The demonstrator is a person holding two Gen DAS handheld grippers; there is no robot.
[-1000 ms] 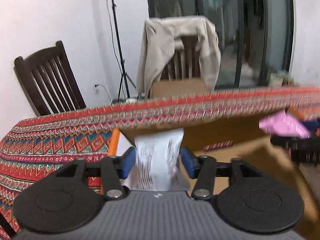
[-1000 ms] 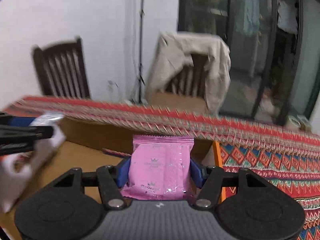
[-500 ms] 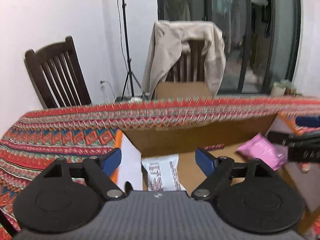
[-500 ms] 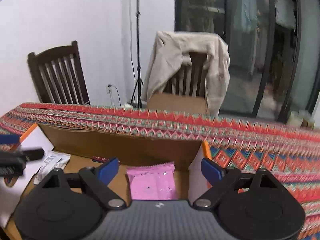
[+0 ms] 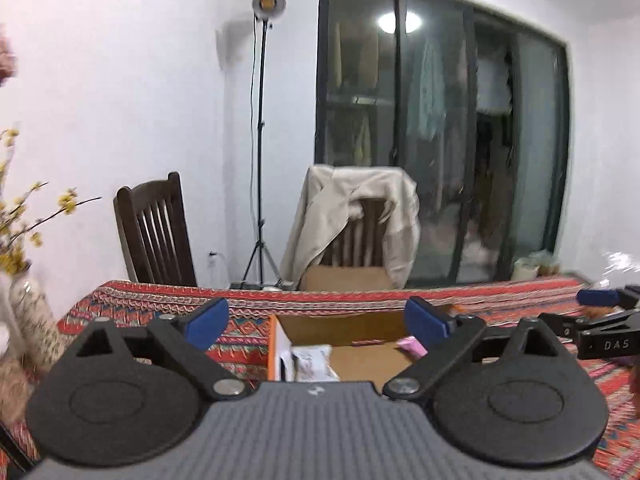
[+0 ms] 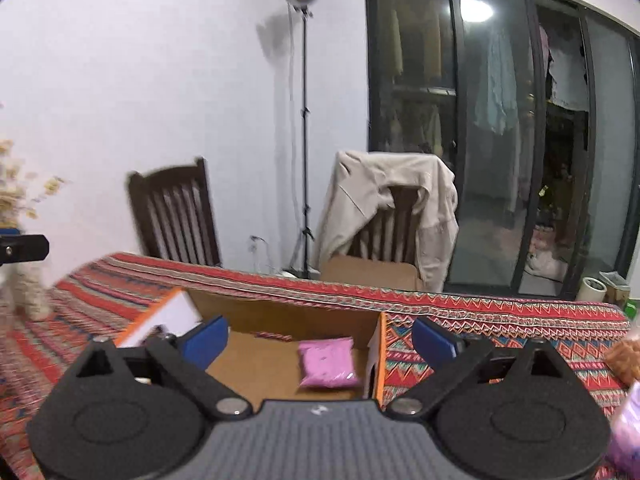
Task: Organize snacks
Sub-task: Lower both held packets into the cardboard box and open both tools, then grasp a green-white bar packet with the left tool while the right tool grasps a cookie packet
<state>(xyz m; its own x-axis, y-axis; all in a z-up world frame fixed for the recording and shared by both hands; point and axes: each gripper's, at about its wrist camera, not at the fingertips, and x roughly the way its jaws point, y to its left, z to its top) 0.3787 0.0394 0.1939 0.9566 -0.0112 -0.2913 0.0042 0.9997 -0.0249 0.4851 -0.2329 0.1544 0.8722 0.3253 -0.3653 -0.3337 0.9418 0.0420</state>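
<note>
Two sets of jaws stand spread wide and empty, having just been opening, with nothing between them. Nearest the left gripper (image 5: 316,318), just below and ahead of its gap, the white snack packet (image 5: 310,362) lies flat on the floor of the cardboard box (image 5: 340,322), close to the box's left wall. Ahead of the right gripper (image 6: 320,338), a little right of centre in its gap, the pink snack packet (image 6: 326,362) lies flat inside the same box, close by the right wall. Both packets are apart from the blue pads. In the left view the right gripper shows off to the right side, level with the left one and clear of the box.

Beyond the box the patterned cloth of the table (image 6: 500,320) runs to the far edge. To the right of the right gripper's jaws, at the picture's margin, blurred shapes that may be more snack packets (image 6: 624,356) sit on the cloth; what they are I cannot tell. Behind the table stand two dark chairs, one draped with a beige jacket (image 6: 384,204).

As a judgement, the drop-off step looks finished: two packets rest in the box. The next move calls for swinging the spread jaws away from the box toward whatever loose snacks remain on the table, lining one up squarely between the pads, and only then clenching.
</note>
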